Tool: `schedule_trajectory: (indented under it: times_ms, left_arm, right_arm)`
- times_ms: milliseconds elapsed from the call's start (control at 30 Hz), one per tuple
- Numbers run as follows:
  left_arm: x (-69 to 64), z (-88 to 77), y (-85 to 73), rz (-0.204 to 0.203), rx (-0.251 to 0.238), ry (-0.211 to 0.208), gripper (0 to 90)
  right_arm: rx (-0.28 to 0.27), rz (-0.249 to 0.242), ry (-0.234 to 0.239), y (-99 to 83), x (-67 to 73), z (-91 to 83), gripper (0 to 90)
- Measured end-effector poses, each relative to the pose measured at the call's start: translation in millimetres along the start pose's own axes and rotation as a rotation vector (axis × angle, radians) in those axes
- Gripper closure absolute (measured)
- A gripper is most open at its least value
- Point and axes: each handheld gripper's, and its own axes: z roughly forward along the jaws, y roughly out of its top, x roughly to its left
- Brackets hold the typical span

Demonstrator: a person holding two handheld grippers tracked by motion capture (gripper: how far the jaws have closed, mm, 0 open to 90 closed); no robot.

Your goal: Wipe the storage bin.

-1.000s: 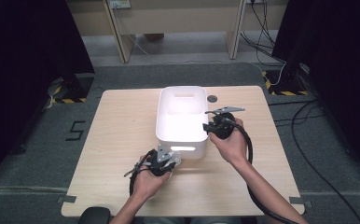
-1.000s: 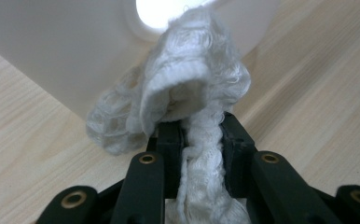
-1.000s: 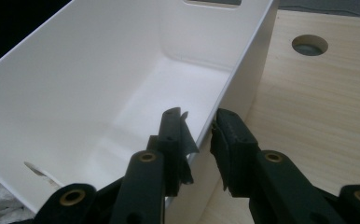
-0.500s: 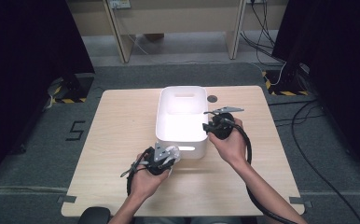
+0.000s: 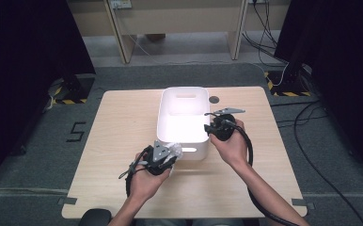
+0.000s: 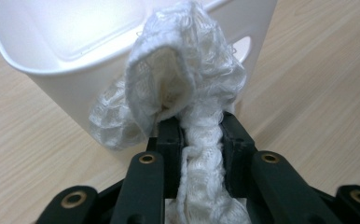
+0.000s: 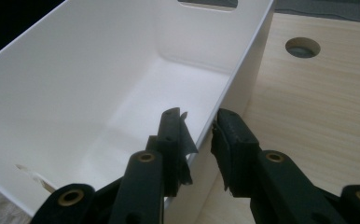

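Note:
A white plastic bin point(image 5: 183, 90) stands in the middle of the wooden table. My left gripper point(image 5: 169, 153) is just in front of the bin's near wall, shut on a bunch of white lace cloth point(image 5: 175, 149). In the left gripper view the cloth point(image 6: 187, 70) is pinched between the left gripper point(image 6: 199, 127) jaws and bulges up against the bin point(image 6: 52, 60). My right gripper point(image 5: 211, 128) sits on the bin's right wall. In the right gripper view the right gripper point(image 7: 197, 125) has one jaw inside the bin point(image 7: 75, 70) and one outside, clamping the rim. The bin's floor looks bare.
A round cable hole point(image 5: 214, 99) lies in the table point(image 5: 123, 122) just right of the bin's far corner and appears as the hole point(image 7: 302, 47) in the right gripper view. Desk legs and cables stand on the floor beyond the table.
My left hand has lifted the cloth a little and brought it closer to the bin's near wall. The right hand has kept still on the rim.

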Motion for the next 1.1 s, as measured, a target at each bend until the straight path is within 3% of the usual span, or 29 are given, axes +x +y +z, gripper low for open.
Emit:
schedule_trajectory:
  times_ms: [833, 1100]
  left_arm:
    - [-5.6, 9.1, 5.5, 0.033, 0.018, 0.013, 73.2]
    - [-4.3, 13.7, 4.7, 0.023, 0.02, 0.009, 73.2]
  right_arm:
    - [0.002, -0.002, -0.001, -0.3, 0.8, 0.3, 71.8]
    - [0.005, 0.001, 0.003, -0.4, 1.6, 0.6, 71.2]
